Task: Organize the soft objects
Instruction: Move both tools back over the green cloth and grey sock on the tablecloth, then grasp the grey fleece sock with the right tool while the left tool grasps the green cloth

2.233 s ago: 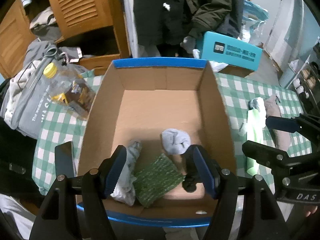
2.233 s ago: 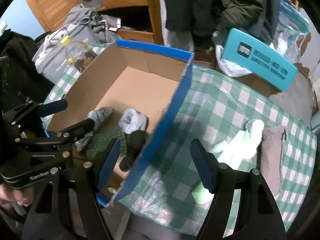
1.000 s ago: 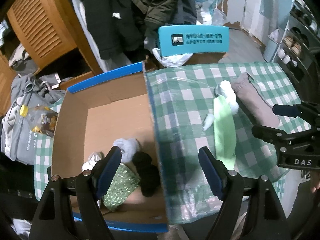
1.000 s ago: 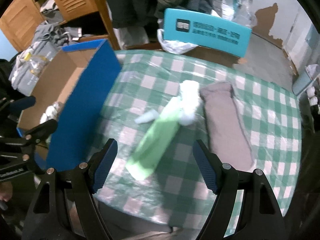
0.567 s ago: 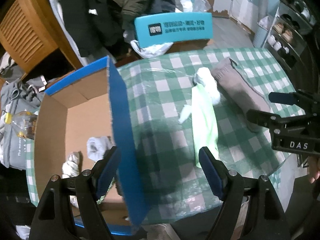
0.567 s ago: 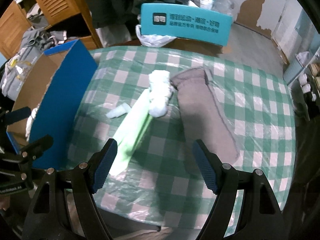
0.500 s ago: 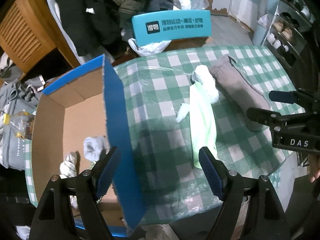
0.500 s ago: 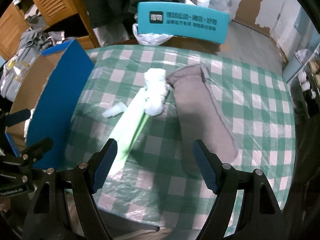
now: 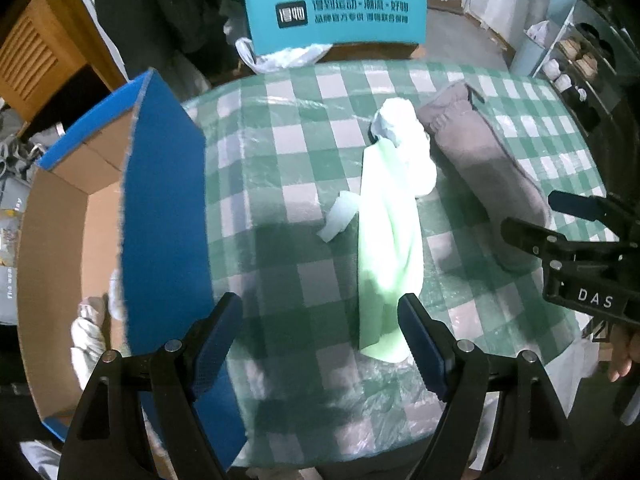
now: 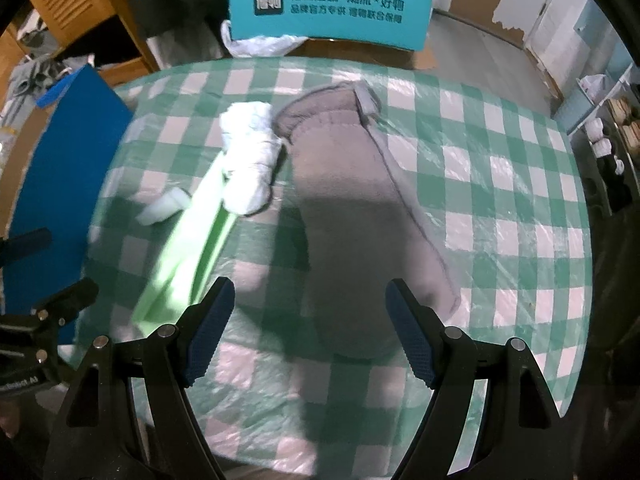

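Note:
A light green cloth [image 9: 390, 240] lies lengthwise on the green checked table [image 9: 296, 148], with a white bundle [image 9: 404, 136] at its far end and a small white piece [image 9: 338, 216] to its left. A folded grey cloth [image 9: 484, 168] lies to the right. My left gripper [image 9: 320, 340] is open and empty above the table's near edge, the green cloth's near end by its right finger. My right gripper [image 10: 308, 324] is open and empty over the near end of the grey cloth [image 10: 352, 208]. The green cloth [image 10: 192, 240] and white bundle [image 10: 250, 160] lie left of it.
A blue-sided cardboard box [image 9: 160, 216] stands at the table's left, with a few rolled soft items [image 9: 86, 332] partly visible inside. A teal chair back [image 9: 336, 16] stands behind the table. Shelves stand at the right, a wooden cabinet at the back left.
Both grippers have swung right, from above the box to over the table and the cloths. Both stayed open. The right gripper now faces the grey cloth.

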Demonstrator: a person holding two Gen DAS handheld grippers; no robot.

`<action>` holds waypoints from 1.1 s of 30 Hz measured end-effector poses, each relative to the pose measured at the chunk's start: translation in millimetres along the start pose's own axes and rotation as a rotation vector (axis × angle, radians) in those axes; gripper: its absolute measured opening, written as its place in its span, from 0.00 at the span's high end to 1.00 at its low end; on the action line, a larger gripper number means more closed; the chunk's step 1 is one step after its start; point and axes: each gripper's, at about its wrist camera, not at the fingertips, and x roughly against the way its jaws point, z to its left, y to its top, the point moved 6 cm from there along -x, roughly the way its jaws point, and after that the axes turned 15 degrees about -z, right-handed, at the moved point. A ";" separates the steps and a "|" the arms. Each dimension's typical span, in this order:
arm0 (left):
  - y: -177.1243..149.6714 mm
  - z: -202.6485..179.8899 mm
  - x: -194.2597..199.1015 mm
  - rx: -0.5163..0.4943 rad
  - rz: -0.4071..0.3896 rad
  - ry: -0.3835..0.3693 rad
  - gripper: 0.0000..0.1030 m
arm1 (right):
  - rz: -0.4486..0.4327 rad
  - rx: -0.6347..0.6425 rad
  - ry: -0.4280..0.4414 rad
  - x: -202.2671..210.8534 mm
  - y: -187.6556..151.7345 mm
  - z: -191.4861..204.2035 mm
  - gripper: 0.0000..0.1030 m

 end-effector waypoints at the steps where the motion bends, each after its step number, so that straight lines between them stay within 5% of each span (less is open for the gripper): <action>1: -0.8 -1.7 -4.1 0.000 0.009 -0.002 0.21 | 0.006 0.000 -0.006 -4.6 -0.4 -2.2 0.24; 19: -2.0 -20.9 -52.6 0.052 0.099 -0.045 0.21 | 0.027 0.047 -0.104 -51.5 -1.4 -19.4 0.24; 33: -5.7 -47.3 -75.0 -0.004 0.123 -0.012 0.16 | 0.047 0.080 -0.153 -68.2 -9.8 -33.8 0.24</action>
